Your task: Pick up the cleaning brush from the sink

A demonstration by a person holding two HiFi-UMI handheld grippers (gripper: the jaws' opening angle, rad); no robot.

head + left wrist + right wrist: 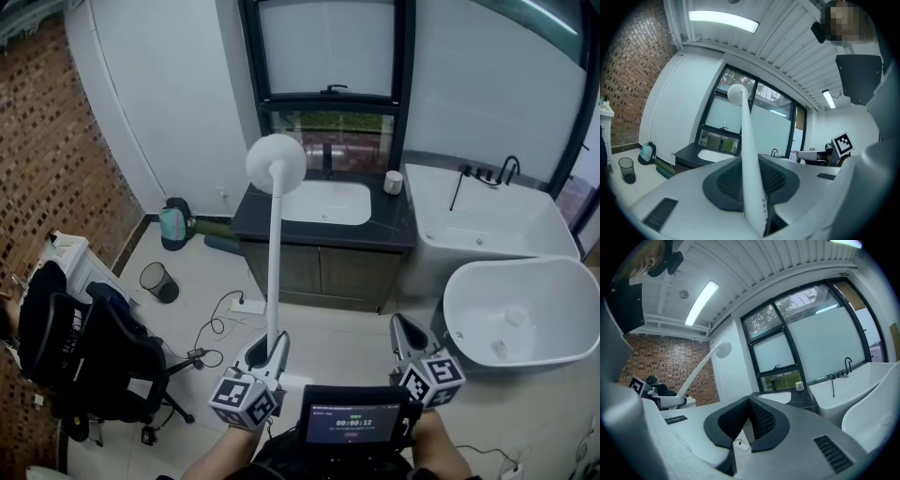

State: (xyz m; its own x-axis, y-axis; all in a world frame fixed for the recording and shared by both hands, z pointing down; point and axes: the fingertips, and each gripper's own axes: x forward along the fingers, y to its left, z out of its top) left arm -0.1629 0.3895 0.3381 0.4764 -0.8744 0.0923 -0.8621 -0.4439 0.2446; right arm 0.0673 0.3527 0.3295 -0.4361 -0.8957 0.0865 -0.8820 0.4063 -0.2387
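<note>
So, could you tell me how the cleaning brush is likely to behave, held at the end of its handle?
The cleaning brush is probably stiff: its long white handle runs straight from the left gripper without sagging. It looks light, likely plastic. With the round head far from the grip, it may swing or twist in the jaws.

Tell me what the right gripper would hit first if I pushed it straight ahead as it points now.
Probably the vanity cabinet under the sink. The right gripper points level toward it, at about countertop height, and nothing nearer shows in its line. Depth is hard to judge.
</note>
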